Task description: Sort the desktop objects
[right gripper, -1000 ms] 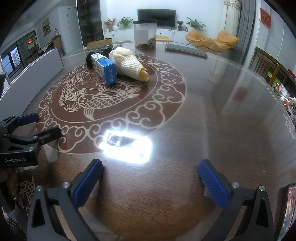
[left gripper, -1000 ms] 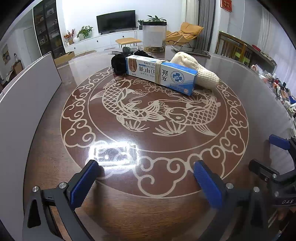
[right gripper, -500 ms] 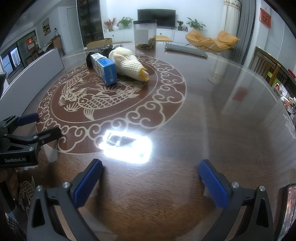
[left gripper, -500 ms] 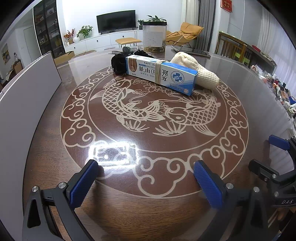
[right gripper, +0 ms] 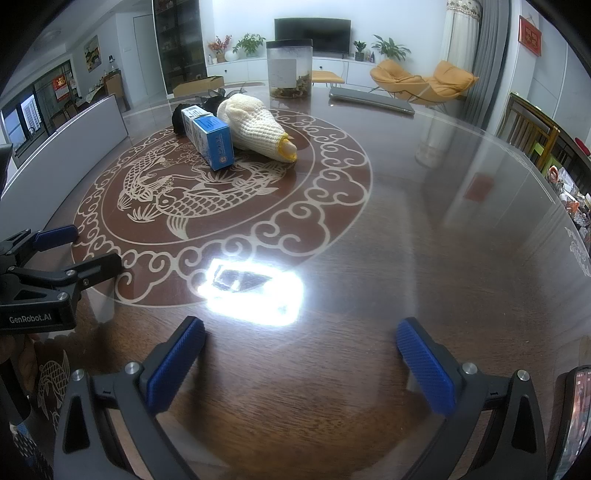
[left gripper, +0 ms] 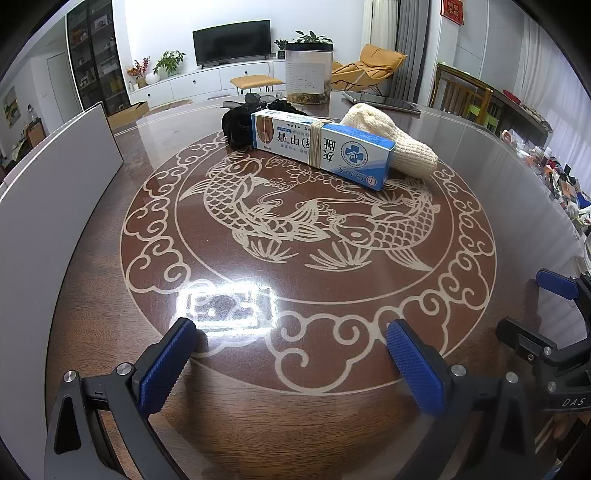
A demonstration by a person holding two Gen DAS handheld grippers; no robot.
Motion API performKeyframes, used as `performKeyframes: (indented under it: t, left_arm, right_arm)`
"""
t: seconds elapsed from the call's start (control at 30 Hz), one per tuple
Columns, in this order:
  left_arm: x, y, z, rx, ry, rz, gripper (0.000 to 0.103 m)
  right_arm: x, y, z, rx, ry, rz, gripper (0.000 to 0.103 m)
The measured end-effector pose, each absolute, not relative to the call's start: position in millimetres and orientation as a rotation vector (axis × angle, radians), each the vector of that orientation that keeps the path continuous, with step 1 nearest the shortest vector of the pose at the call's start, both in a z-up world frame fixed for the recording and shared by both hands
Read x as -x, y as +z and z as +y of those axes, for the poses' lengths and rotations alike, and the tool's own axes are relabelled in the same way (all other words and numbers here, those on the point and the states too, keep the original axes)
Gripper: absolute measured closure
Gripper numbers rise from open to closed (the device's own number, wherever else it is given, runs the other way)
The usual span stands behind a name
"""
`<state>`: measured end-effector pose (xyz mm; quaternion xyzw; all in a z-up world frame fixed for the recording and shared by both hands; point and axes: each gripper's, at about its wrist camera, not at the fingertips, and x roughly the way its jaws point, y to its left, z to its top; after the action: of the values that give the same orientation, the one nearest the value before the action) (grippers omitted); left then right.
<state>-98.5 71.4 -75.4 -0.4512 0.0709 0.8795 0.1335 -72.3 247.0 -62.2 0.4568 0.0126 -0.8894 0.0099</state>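
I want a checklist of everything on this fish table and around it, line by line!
Surface: round brown table with a glossy top, fish pattern, bright lamp glare.
Job's things: blue-and-white box with a rubber band, cream knitted glove behind it, black fluffy thing at its far end; all bunched together.
Clutter: clear jar, flat dark device.
Grippers: left gripper and right gripper both open, holding nothing.
Cables: nothing seen.
Surroundings: TV, orange chairs, plants, white panel.
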Motion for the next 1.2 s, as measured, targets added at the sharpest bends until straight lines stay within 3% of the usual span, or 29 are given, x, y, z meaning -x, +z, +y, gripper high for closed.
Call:
performKeyframes:
  t: [0.77, 0.83, 0.97, 1.03, 1.2]
  left_arm:
    - [116, -74, 69, 1.315, 2.479, 0.248, 0.0]
    - [139, -71, 61, 1.36, 2.469, 0.177, 0.0]
    - [185, -40, 44, 1.328, 2.472, -0.204, 0.0]
    - [205, -24, 48, 1.304, 2.493, -0.31, 0.0]
    - [262, -14, 82, 1.344, 2.562, -0.365, 0.0]
  right_arm:
    - [72, -62, 247, -1.426, -2.777, 0.039, 0.0]
    - [72, -62, 247, -1.426, -2.777, 0.039, 0.0]
    - [72, -62, 247, -1.426, -2.777, 0.039, 0.0]
    - [72, -62, 247, -1.426, -2.777, 0.039, 0.0]
    - [72, -62, 247, -1.426, -2.777, 0.039, 0.0]
